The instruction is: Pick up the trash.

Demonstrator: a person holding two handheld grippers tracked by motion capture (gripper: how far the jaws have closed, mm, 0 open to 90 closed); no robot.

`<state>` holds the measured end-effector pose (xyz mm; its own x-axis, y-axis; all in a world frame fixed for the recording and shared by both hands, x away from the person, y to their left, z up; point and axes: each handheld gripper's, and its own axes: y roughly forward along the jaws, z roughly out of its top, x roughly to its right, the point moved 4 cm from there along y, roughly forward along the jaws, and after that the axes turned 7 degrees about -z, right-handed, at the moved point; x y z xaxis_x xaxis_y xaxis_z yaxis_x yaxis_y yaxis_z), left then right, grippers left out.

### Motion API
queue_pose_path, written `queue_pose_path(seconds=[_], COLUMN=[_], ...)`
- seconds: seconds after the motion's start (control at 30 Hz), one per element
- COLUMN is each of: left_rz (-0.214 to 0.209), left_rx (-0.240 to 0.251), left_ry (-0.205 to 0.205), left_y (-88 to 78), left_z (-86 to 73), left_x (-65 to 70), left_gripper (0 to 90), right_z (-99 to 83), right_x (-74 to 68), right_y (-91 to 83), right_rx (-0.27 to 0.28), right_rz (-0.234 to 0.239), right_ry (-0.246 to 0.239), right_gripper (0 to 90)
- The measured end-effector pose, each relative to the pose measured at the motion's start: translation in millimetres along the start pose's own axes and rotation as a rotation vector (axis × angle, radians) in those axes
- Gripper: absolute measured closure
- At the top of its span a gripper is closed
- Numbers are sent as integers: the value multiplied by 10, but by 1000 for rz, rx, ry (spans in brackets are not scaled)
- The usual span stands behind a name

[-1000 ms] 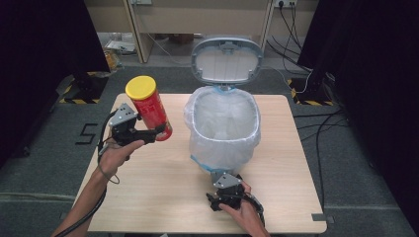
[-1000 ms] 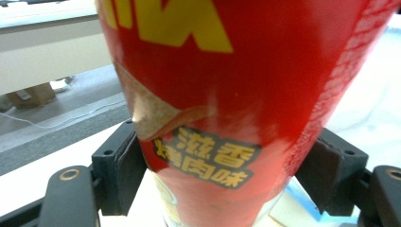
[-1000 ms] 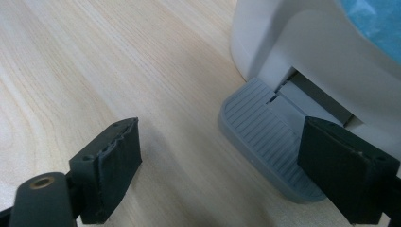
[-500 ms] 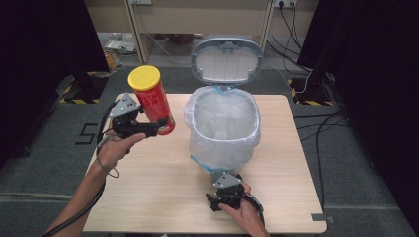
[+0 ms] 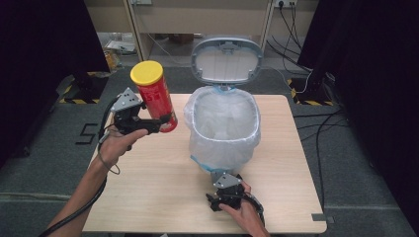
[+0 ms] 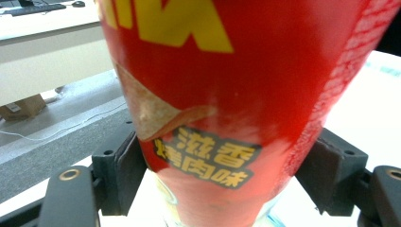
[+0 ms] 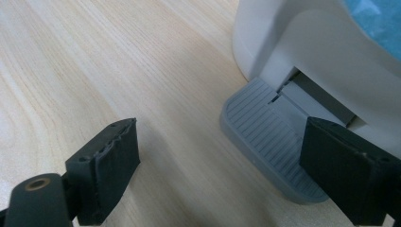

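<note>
A red chip can [image 5: 154,98] with a yellow lid [image 5: 146,72] hangs nearly upright above the table's left side, beside the bin. My left gripper [image 5: 160,121] is shut on the can's lower part; in the left gripper view both pads press the can [image 6: 227,94] from the sides. The white pedal bin [image 5: 225,123], lined with a clear bag, stands mid-table with its grey lid [image 5: 227,59] raised. My right gripper [image 5: 223,183] rests low at the bin's front, open, its right jaw overlapping the grey ribbed pedal [image 7: 265,137] with nothing gripped.
The wooden table [image 5: 148,197] has bare room on the left and at the front. Behind it are a pale cabinet [image 5: 197,15] and floor cables [image 5: 316,84]. Dark curtains hang at both sides.
My left hand has raised the can a little and tipped it more upright, nearer the bin. The right hand and the bin lid have not moved.
</note>
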<state>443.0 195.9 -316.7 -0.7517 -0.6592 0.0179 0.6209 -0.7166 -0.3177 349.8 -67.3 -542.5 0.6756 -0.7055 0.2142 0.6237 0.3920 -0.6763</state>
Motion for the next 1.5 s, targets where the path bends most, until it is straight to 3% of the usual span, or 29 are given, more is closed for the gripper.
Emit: queue_pose_path(seconds=[0.57, 1.1, 1.13, 1.5], left_rz=[-7, -5, 0, -27], left_rx=[22, 31, 36, 47], left_ry=[34, 34, 49, 56], left_y=[-25, -37, -36, 48], left_z=[286, 406, 427, 583], left_x=[56, 40, 38, 163], left_gripper=[239, 239, 239, 239], right_z=[2, 1, 1, 1], right_x=[0, 1, 1, 0], right_y=[1, 0, 0, 0], right_rx=[0, 2, 2, 2], right_rz=[-1, -5, -4, -3], right_ry=[0, -2, -2, -1], right_gripper=[128, 127, 128, 127])
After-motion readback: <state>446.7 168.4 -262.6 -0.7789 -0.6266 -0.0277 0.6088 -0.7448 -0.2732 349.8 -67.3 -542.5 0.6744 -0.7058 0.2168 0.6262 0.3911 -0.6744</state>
